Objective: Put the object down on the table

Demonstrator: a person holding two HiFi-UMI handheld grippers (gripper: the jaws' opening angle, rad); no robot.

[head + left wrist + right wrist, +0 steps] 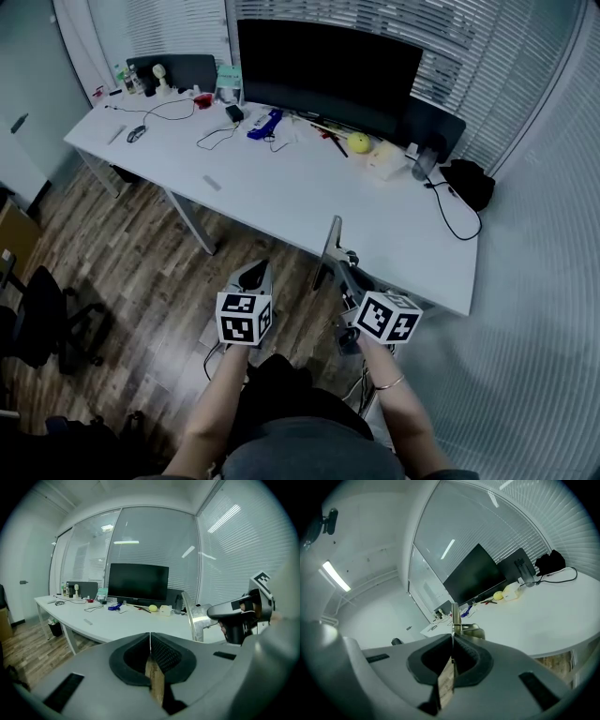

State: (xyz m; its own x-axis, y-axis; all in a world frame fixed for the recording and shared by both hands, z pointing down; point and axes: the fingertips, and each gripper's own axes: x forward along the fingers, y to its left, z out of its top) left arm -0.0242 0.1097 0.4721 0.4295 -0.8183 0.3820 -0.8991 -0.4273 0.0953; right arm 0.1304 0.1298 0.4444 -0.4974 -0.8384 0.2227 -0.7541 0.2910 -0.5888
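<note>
Carrying a thin metal plate [333, 244] upright in the right gripper [345, 274], jaws pinched on its lower end, by the near edge of the white surface [281, 187], probably ready for set-down. Holding the left gripper [257, 274] aside, empty, jaws pressed together.

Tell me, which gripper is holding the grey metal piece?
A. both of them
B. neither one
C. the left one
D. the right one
D: the right gripper is shut on the metal piece, whose thin edge sticks up from between its jaws. The left gripper is shut on nothing.
</note>
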